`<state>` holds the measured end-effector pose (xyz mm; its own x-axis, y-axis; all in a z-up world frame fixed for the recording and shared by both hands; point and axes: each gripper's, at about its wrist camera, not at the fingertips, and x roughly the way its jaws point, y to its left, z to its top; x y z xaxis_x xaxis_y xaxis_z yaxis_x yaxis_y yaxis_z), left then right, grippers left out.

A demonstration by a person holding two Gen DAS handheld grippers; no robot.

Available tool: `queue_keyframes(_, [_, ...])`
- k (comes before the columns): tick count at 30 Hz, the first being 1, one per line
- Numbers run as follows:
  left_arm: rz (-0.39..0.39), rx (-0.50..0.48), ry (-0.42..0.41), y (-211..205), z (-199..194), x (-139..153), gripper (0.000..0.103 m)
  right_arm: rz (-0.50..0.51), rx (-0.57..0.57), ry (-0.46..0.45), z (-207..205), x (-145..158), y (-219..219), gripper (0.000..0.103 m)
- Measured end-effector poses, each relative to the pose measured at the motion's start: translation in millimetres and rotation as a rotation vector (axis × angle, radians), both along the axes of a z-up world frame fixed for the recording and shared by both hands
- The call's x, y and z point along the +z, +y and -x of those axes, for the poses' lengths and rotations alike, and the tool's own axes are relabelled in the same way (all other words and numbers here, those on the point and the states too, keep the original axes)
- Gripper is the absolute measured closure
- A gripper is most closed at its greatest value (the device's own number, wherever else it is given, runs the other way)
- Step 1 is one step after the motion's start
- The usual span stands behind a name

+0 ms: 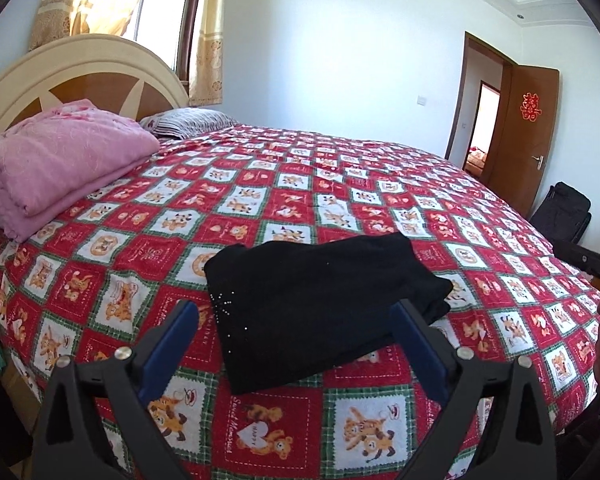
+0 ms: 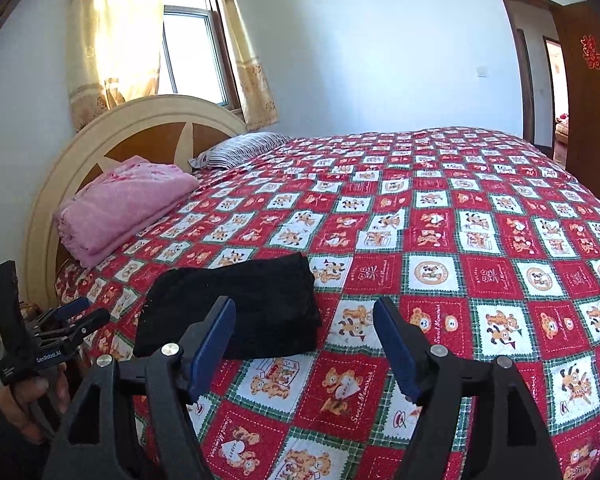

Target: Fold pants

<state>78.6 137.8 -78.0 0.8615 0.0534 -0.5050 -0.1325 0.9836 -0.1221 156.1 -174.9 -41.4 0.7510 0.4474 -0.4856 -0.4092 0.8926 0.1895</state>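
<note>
The black pants (image 1: 320,300) lie folded into a compact stack on the red patterned bedspread (image 1: 340,184), near the bed's front edge. They also show in the right wrist view (image 2: 240,304). My left gripper (image 1: 296,310) is open and empty, held just in front of and above the pants. My right gripper (image 2: 304,308) is open and empty, to the right of the pants, over the bedspread (image 2: 460,240). The left gripper also shows at the left edge of the right wrist view (image 2: 76,316), held in a hand.
A folded pink blanket (image 1: 56,160) lies by the headboard (image 1: 80,72) on the left. A striped pillow (image 1: 188,120) lies behind it. A brown door (image 1: 528,136) stands open at the right, with a black bag (image 1: 564,212) beside it.
</note>
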Motion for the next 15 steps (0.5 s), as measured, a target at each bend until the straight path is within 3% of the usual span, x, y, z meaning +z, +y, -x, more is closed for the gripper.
queue_keyframes(15, [-0.028,-0.003,-0.013,-9.3,8.5,2.9,0.003,0.007,0.012,-0.023,9.0,0.7,8.3,0.029])
